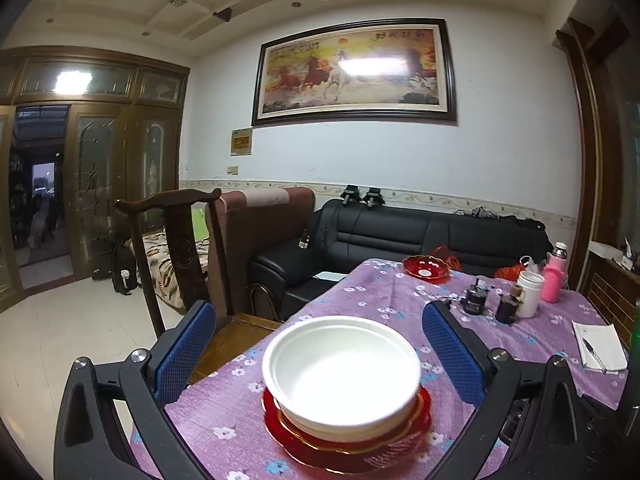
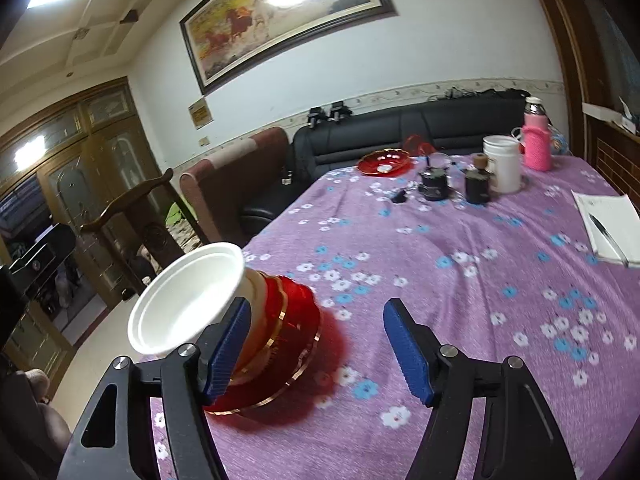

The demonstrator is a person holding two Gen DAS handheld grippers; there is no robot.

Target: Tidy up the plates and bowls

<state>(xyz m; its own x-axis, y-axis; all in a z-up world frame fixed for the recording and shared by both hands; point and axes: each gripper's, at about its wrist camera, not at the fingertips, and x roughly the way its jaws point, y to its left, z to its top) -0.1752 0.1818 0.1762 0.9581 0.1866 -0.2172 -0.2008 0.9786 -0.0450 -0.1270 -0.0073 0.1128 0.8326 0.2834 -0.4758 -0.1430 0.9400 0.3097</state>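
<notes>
A stack of white bowls [image 1: 340, 368] sits nested on several red glass plates with gold rims [image 1: 352, 446], near the left edge of the table under a purple flowered cloth [image 1: 372, 292]. My left gripper [image 1: 320, 312] is open wide. Its blue pads stand on either side of the bowls without touching them. In the right wrist view the white bowls [image 2: 188, 300] and red plates [image 2: 292, 320] lie at the left. My right gripper [image 2: 316, 304] is open with nothing between its jaws, and its left finger [image 2: 226, 350] stands in front of the stack. Another red plate [image 2: 384, 162] rests at the far edge.
A white container [image 2: 502, 164], a pink bottle [image 2: 538, 144] and dark jars [image 2: 434, 184] stand at the back of the table. A notebook with a pen [image 2: 608, 226] lies at the right. A wooden chair [image 1: 180, 240] and a black sofa [image 1: 400, 236] stand beyond.
</notes>
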